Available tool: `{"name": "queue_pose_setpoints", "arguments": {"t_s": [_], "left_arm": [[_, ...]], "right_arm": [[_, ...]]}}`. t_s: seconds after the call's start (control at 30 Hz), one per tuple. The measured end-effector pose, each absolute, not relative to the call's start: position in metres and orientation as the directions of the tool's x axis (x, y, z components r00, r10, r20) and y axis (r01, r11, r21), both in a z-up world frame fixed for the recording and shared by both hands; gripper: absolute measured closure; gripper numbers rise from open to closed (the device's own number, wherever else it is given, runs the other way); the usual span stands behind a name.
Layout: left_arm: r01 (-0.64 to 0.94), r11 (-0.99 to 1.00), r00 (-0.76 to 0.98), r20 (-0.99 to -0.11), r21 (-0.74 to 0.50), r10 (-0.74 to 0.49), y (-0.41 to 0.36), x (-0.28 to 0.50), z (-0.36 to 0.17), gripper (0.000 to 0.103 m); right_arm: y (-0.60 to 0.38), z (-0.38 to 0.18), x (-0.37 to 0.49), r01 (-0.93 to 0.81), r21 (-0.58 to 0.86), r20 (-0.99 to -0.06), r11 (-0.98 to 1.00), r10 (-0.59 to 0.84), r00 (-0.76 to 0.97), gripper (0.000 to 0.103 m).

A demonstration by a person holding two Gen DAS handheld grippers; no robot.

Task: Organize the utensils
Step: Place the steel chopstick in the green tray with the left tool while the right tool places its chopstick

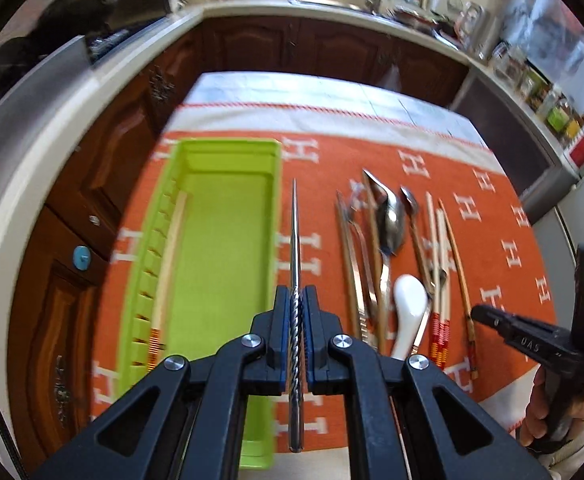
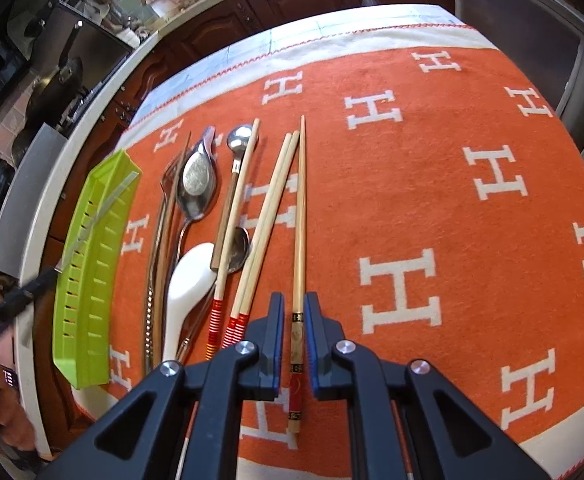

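Across the worktop spreads an orange cloth [image 2: 431, 184] patterned with white H letters, and on its left side sits the green tray [image 1: 220, 216], long axis running away from the camera. Only the left wrist view looks down into that tray: one pale chopstick with a striped end [image 1: 168, 264] lies along its slotted left wall, and the rest of the floor is bare green. Left gripper [image 1: 295, 300] is clenched on a twisted metal chopstick [image 1: 295, 240], tip pointing straight ahead, held over the strip of cloth just right of the tray's rim. Right of that lies the utensil row, all lengthways: a fork [image 2: 168, 184], a big steel spoon [image 2: 198, 184], a white ceramic spoon [image 2: 188, 284], a small spoon [image 2: 239, 138], and striped chopsticks [image 2: 268, 216]. The right wrist view alone shows the right gripper [image 2: 293, 312] spread apart, fingers either side of a decorated-handle chopstick [image 2: 299, 240] lying on the cloth, not visibly pinching it. Wide open cloth stretches off to that chopstick's right.
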State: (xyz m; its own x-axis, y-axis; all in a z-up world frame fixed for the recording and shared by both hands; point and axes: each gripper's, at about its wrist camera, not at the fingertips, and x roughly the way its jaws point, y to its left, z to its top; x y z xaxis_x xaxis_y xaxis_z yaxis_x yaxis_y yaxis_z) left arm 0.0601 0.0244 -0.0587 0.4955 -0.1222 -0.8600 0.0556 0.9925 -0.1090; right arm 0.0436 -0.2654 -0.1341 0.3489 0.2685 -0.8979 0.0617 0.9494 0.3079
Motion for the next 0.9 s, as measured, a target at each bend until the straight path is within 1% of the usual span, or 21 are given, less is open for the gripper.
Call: {"name": "queue_pose_setpoints", "arguments": {"t_s": [0.13,0.2,0.3,0.5,0.57,0.7,0.77,0.9], "left_arm": [[0.01,0.988,0.53,-0.838,-0.151,-0.133,0.057,0.055,-0.051,0.098],[-0.011,0.99,0.555,-0.824,-0.142,-0.112,0.067,0.051,-0.047,0.099],[-0.014,0.987,0.577,-0.807,-0.161,-0.124,0.079,0.046,-0.043,0.099],[-0.077,0.992,0.567,-0.822,-0.103,-0.042,0.094,0.046,-0.063,0.099],[-0.087,0.993,0.539,-0.842,-0.081,-0.022,0.097,0.049,-0.077,0.099],[-0.109,0.99,0.45,-0.892,-0.092,-0.033,0.105,0.051,-0.106,0.099],[-0.122,0.986,0.432,-0.901,-0.111,-0.048,0.111,0.048,-0.112,0.093],[-0.13,0.986,0.455,-0.89,-0.103,-0.033,0.119,0.041,-0.108,0.085]], "right_arm": [[-0.256,-0.141,0.046,0.047,0.273,-0.913,0.961,0.244,0.326,0.093],[-0.252,-0.142,0.048,0.037,0.25,-0.921,0.968,0.225,0.319,0.093],[-0.244,-0.142,0.05,0.007,0.199,-0.926,0.98,0.185,0.33,0.093],[-0.23,-0.142,0.056,-0.029,0.096,-0.933,0.995,0.1,0.347,0.093],[-0.231,-0.142,0.057,-0.02,0.09,-0.935,0.996,0.092,0.342,0.094],[-0.237,-0.14,0.059,0.028,0.127,-0.938,0.991,0.111,0.327,0.096],[-0.243,-0.135,0.058,0.059,0.153,-0.933,0.986,0.124,0.339,0.097],[-0.242,-0.115,0.054,0.084,0.186,-0.912,0.979,0.141,0.385,0.097]]}}
